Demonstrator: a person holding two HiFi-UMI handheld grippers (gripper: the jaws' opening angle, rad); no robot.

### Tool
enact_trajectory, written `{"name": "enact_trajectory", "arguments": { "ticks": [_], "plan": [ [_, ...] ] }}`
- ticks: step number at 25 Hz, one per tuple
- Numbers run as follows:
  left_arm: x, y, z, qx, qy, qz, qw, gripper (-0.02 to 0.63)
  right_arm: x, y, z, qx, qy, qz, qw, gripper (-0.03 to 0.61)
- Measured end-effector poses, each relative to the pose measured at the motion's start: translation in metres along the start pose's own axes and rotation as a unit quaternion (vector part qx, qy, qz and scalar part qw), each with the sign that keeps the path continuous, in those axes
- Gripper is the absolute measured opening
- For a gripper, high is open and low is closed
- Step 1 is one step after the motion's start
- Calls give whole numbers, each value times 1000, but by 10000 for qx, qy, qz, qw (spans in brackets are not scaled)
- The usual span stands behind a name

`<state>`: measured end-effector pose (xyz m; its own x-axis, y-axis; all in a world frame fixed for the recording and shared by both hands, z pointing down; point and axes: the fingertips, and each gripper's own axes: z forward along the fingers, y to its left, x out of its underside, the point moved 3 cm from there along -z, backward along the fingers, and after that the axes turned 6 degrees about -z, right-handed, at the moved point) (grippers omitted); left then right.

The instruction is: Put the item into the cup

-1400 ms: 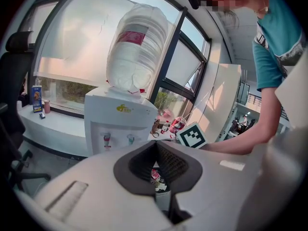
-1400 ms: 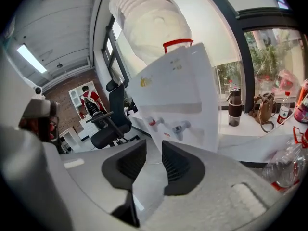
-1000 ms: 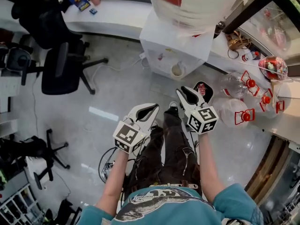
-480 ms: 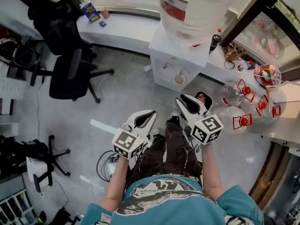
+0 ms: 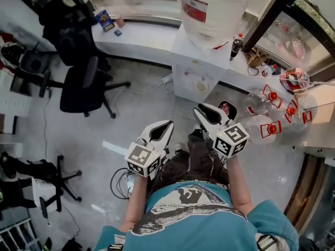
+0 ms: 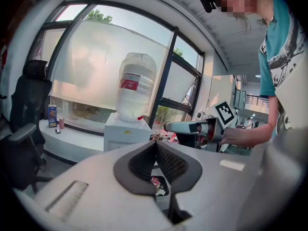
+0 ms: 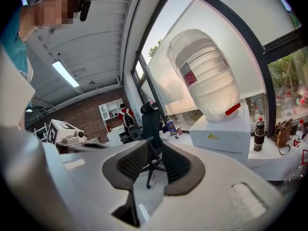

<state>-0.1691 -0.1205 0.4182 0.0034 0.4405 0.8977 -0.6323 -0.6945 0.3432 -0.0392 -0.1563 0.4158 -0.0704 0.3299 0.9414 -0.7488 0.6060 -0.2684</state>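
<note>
I hold both grippers in front of my body, above the floor. The left gripper (image 5: 168, 125) (image 6: 154, 144) is shut, its pads meeting at the tips with nothing between them. The right gripper (image 5: 200, 110) (image 7: 155, 148) is open with a clear gap and nothing in it, and its jaws are closing. Both point towards a white water dispenser (image 5: 196, 61) (image 6: 126, 131) (image 7: 224, 131) with a big bottle (image 5: 209, 9) on top. A small round cup (image 5: 202, 87) sits at the dispenser's front. I cannot make out any item for the cup.
A black bin (image 5: 226, 109) holding wrappers stands right of the dispenser. Empty water bottles with red handles (image 5: 261, 124) lie further right. A white counter (image 5: 136, 35) runs along the window, with a blue box (image 5: 104, 20). Black office chairs (image 5: 84, 82) stand at the left.
The head view has shifted, so the dispenser and counter now sit lower and further right in it. Both grippers have stayed before my body, a little lower in the picture.
</note>
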Motion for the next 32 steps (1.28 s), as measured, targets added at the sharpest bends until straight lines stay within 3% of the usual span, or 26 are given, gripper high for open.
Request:
{"name": "enact_trajectory", "arguments": {
  "ticks": [10, 18, 32],
  "plan": [
    [4, -20, -6, 3, -141, -22, 9999, 14, -1, 24, -18, -132, 60, -75, 9999, 92],
    [9, -30, -2, 22, -2, -56, 10000, 14, 2, 27, -24, -222, 208, -69, 9995, 92],
    [3, -93, 19, 39, -41, 46, 10000, 14, 1, 15, -106, -101, -25, 103, 9999, 62]
  ]
}}
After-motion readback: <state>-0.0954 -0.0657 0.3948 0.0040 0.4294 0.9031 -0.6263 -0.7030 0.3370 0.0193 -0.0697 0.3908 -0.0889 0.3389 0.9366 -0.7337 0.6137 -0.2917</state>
